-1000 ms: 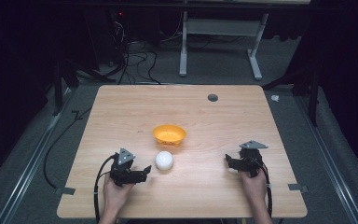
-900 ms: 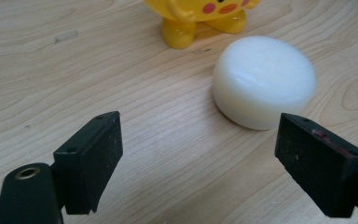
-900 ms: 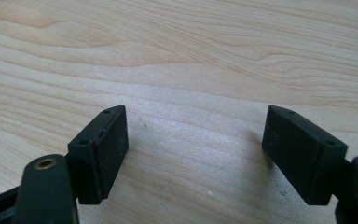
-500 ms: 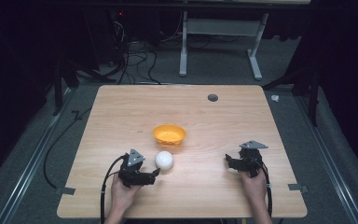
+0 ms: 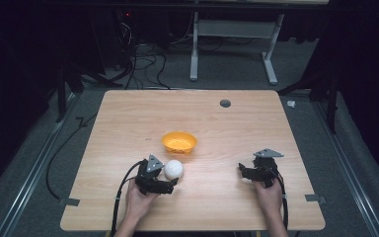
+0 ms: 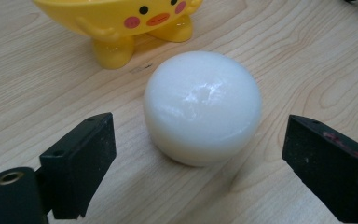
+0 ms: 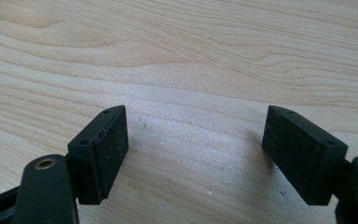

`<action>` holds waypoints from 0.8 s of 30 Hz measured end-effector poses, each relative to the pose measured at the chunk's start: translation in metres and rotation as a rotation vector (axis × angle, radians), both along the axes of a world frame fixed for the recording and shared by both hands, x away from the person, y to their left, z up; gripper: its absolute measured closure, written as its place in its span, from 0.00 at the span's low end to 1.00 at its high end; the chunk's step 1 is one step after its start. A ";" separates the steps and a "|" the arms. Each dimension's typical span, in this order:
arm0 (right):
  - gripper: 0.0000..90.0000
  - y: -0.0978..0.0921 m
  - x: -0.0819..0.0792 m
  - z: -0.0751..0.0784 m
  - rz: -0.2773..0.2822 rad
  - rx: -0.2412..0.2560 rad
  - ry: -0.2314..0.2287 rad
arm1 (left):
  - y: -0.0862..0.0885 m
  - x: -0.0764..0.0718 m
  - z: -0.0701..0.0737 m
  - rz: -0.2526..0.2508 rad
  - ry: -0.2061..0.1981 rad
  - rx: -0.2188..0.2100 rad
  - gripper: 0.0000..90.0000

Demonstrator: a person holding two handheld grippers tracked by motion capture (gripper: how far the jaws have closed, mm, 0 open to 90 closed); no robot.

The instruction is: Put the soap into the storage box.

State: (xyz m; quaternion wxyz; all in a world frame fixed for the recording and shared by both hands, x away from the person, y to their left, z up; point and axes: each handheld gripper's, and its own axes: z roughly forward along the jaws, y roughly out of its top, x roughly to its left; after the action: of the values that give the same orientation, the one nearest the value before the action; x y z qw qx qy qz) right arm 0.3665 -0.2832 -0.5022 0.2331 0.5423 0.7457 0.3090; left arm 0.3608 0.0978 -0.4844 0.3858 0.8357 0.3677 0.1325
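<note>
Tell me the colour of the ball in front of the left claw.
The ball is glossy white, clearest in the left gripper view.

Bright table, dark surroundings, slight blur

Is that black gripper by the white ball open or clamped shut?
Open. The left gripper has its jaws spread wide on either side of the white ball, with bare wood showing between each jaw and the ball.

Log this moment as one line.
left tongs: open, flanking white ball | right tongs: open, empty | yellow bowl: behind ball
</note>
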 end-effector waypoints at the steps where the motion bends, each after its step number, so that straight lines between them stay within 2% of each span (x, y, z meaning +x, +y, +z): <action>1: 0.26 0.000 0.000 0.000 0.000 0.001 0.001 | -0.002 0.001 0.000 -0.001 0.001 0.002 0.10; 15: 0.26 0.000 0.000 0.000 0.000 0.001 0.001 | -0.019 0.014 -0.006 0.010 0.012 0.022 0.10; 24: 0.26 0.000 0.000 0.000 0.000 0.001 0.001 | -0.026 0.019 -0.014 0.019 0.023 0.049 0.16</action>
State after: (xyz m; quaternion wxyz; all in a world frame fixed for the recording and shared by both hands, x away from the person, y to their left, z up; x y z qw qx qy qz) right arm 0.3664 -0.2831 -0.5022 0.2325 0.5426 0.7457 0.3090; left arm 0.3800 0.0718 -0.4980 0.3594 0.8428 0.3769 0.1357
